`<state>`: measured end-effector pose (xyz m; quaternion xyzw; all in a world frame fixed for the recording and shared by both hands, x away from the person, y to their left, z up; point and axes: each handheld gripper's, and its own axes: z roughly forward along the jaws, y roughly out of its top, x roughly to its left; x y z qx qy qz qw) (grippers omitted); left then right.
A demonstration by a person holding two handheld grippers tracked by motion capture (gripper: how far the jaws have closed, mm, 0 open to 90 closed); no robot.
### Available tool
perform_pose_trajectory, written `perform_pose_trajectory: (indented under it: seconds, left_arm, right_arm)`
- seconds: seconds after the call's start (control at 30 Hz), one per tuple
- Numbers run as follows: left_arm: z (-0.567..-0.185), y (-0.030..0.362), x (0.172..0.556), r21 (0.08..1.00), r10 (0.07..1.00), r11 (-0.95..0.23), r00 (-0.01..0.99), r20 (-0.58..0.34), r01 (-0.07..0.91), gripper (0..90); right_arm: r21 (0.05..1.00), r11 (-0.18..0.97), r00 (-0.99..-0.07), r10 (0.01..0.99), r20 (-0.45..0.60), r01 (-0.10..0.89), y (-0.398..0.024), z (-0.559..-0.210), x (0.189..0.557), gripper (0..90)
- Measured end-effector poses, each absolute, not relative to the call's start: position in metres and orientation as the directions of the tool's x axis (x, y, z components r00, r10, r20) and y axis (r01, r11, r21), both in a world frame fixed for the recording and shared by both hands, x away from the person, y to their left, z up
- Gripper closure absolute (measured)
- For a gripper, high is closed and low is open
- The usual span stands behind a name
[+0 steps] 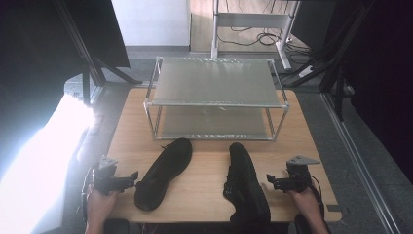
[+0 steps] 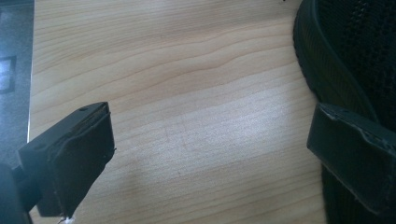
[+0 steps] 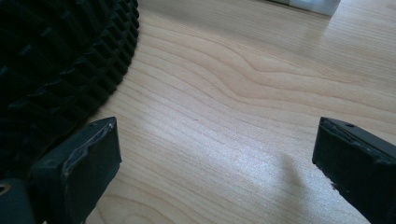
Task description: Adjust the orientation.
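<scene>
- Two black shoes on table (image 1: 204, 180): left shoe (image 1: 163, 173) just beside left gripper (image 1: 130, 178), right shoe (image 1: 246, 185) just beside right gripper (image 1: 271, 181).
- Both grippers released, jaws wide, nothing between.
- One two-tier rack (image 1: 214, 97) beyond both.

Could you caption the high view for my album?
Two black shoes lie before a two-tier shoe rack, an open hand-held gripper beside each.

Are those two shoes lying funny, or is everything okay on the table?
One looks odd: the right black shoe lies tipped on its side, its ridged sole facing the right gripper. The left black shoe slants, toe towards the empty rack. Nothing looks spilled or broken.
</scene>
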<state>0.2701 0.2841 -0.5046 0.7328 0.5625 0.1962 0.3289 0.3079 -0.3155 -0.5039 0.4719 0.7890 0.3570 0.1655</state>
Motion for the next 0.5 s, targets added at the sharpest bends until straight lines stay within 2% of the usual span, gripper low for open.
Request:
perform_pose_trajectory:
  seconds: [0.5]
  left_arm:
    - [-0.5067, 0.2864, 0.2703, 0.720, 0.958, -0.148, 0.278, -0.064, 0.678, 0.0]
  right_arm:
    - [0.719, 0.304, -0.504, 0.860, 0.075, 0.625, -0.3149, -0.5038, 0.3076, 2.9]
